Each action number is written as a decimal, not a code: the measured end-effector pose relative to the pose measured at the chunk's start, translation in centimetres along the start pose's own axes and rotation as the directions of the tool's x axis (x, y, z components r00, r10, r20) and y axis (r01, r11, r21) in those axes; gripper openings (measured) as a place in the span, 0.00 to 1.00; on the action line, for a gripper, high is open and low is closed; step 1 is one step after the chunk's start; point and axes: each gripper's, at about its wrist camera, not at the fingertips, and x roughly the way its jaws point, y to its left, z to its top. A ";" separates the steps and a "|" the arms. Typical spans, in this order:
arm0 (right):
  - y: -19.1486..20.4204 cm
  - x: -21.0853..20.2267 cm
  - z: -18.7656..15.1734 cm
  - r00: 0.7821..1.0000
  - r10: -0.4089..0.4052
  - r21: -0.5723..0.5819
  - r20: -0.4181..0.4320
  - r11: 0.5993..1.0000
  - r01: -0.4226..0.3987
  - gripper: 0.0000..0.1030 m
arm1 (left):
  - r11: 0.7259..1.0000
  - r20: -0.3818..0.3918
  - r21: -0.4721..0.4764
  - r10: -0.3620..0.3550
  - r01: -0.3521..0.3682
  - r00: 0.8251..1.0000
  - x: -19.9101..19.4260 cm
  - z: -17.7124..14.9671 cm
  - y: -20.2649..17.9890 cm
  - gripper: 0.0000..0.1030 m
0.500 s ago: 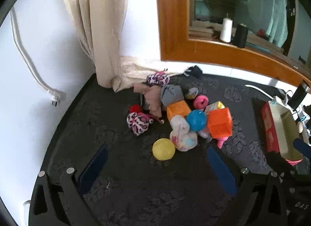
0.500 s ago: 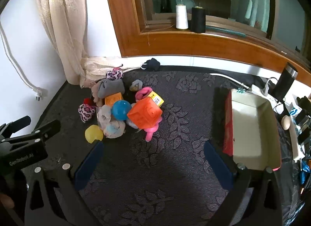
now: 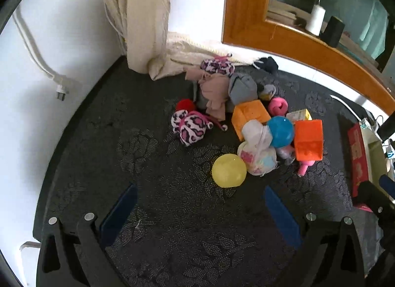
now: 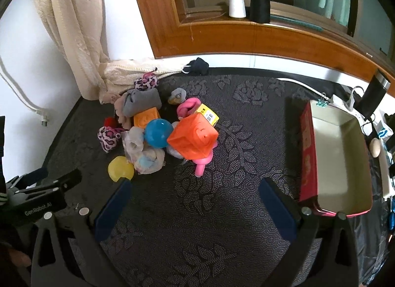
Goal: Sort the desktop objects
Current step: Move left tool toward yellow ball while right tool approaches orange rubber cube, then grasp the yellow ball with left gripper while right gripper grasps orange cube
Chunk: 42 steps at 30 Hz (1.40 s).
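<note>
**Toy and sock heap on dark patterned cloth, both grippers empty**

Left wrist view. Heap of desktop objects at frame centre, on a dark leaf-embossed tablecloth (image 3: pixel 153 213):
- yellow ball (image 3: pixel 229 170), smooth, nearest the camera, touching a pale printed sock bundle (image 3: pixel 258 156);
- blue ball (image 3: pixel 280 131), glossy, between a small orange cube (image 3: pixel 249 116) and a large orange cube (image 3: pixel 309 140);
- leopard-print pouch (image 3: pixel 188 129), fuzzy, at the heap's left edge, a red pompom (image 3: pixel 185 105) just behind it;
- beige sock (image 3: pixel 214 94) and grey sock (image 3: pixel 242 87), soft, rolled, at the back.

Cream curtain (image 3: pixel 145 15) hangs at upper centre-left; wooden window frame (image 3: pixel 246 15) at upper right. Left gripper (image 3: pixel 200 209): blue-padded fingers apart, holding nothing, low in frame, short of the yellow ball.

Right wrist view. Same heap sits left of centre; the large orange cube (image 4: pixel 193 139) lies tilted on top, over a pink rolled sock (image 4: pixel 202 163). Yellow carton (image 4: pixel 207 114) just behind it. Red-walled tray (image 4: pixel 306 148), cream inside, stands at right, well apart from the heap. White thread spool (image 4: pixel 236 2) and black thread spool (image 4: pixel 259 5) stand on the sill at top. Right gripper (image 4: pixel 193 206): fingers spread wide, nothing between them, over bare cloth between heap and tray. The left gripper's black body fills the lower left corner.
</note>
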 end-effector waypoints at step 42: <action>-1.6 7.7 2.9 0.988 -0.095 0.073 -0.123 0.992 0.104 0.98 | 0.982 -0.146 0.069 -0.163 0.174 0.976 10.5 -0.9 -0.2 0.53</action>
